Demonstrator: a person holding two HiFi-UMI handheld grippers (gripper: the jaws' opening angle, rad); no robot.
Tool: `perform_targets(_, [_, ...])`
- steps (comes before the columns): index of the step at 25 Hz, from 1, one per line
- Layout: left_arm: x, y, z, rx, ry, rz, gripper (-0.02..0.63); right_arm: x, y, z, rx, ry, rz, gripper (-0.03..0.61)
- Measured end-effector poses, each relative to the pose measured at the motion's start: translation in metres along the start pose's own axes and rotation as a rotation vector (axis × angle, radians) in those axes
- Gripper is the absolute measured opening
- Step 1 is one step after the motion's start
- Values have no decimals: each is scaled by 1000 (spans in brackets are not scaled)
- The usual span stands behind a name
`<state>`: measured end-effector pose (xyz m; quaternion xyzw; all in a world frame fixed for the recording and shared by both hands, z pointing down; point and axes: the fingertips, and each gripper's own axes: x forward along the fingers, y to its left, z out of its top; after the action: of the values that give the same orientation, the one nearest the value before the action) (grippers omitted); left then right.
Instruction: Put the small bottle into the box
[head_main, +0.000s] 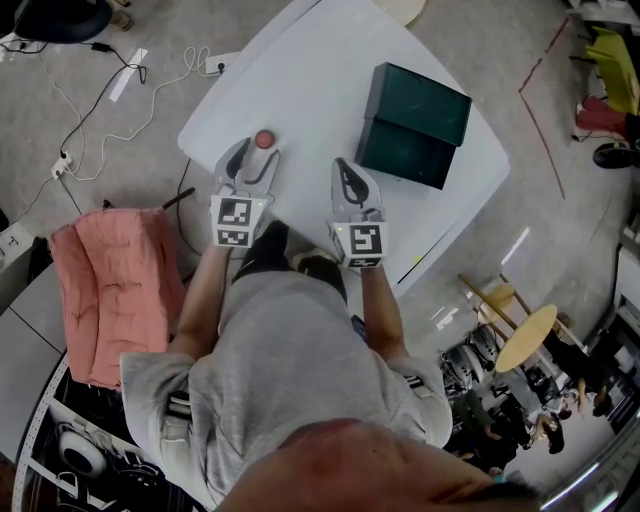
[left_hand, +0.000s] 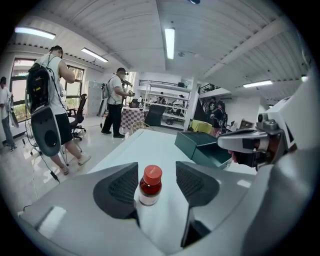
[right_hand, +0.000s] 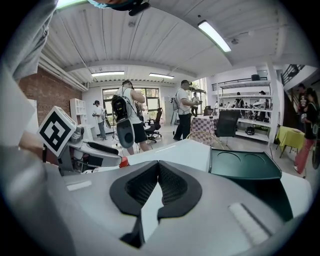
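The left gripper (left_hand: 156, 176) has its jaws spread wide around the small bottle (left_hand: 150, 187). The bottle stands upright on the white table (head_main: 300, 80) between the pads, nearer the left one and seemingly touching neither. The right gripper (right_hand: 158, 172), alongside, is closed and empty. The open green box (head_main: 412, 125) sits ahead to the right. Closing off-centre could topple the bottle or pinch only its cap.
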<state>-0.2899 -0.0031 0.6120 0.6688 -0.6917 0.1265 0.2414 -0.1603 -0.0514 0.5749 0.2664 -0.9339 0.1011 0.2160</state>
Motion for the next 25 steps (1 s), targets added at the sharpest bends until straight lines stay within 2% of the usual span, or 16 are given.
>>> perform_targets(7, [17, 1, -9, 19, 33, 5, 242, -3, -12, -1, 14, 5, -26, 3])
perform_targets(17, [26, 3, -15, 58, 45, 63, 150, -7, -26, -3, 40, 7, -55, 3])
perform_targets(25, [25, 5, -15, 63, 37, 71, 144, -7, -26, -1, 38, -2, -67, 3])
